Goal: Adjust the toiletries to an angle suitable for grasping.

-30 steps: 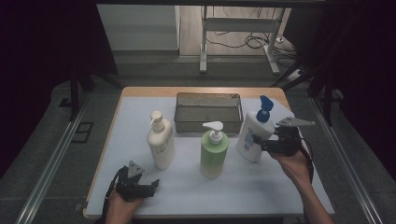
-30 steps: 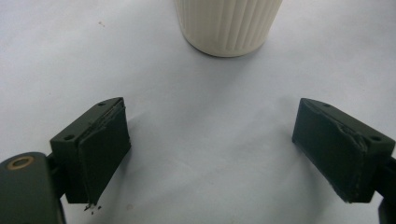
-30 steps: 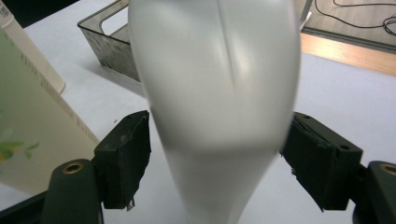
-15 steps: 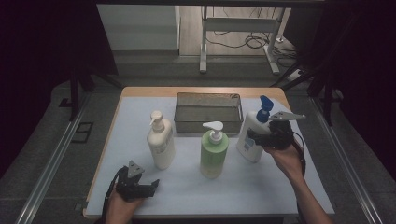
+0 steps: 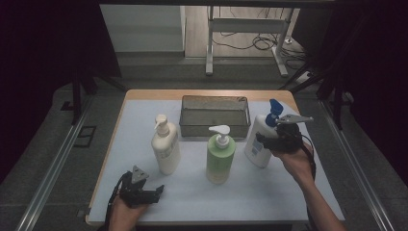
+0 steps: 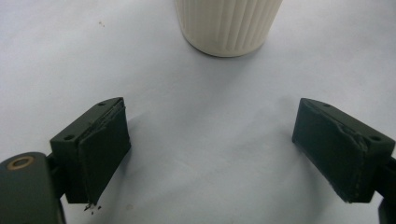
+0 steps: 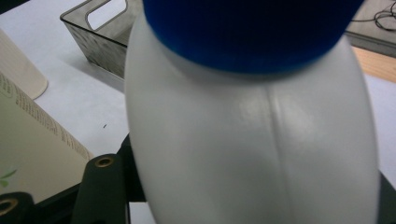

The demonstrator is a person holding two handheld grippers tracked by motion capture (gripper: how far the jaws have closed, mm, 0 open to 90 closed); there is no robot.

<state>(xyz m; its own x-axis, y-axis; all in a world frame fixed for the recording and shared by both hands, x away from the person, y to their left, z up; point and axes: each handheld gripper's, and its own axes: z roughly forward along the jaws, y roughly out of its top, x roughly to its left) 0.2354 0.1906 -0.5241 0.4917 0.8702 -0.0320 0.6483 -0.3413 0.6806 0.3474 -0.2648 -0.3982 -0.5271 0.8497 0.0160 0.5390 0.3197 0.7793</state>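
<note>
**Right gripper closing on the blue-capped bottle**

The right gripper [image 5: 262, 140] has just been closing its fingers around the white plastic bottle with a blue pump cap [image 5: 260, 142], which stands upright on the bench [image 5: 288, 192] beside the grey mesh basket [image 5: 215, 115]; whether the pads press yet I cannot tell. The left gripper [image 5: 155, 191] rests near the bench's front edge, fingers spread and empty, probably waiting.

table count: bottles, basket, grippers

three pump bottles are standing on the table: one cream bottle [image 5: 165, 149], one green bottle [image 5: 220, 158], one white bottle with a blue pump [image 5: 260, 139]. one dark mesh basket [image 5: 215, 117] is sitting behind them. two hand-held grippers are showing, the left gripper [image 5: 156, 190] and the right gripper [image 5: 260, 140].
</note>
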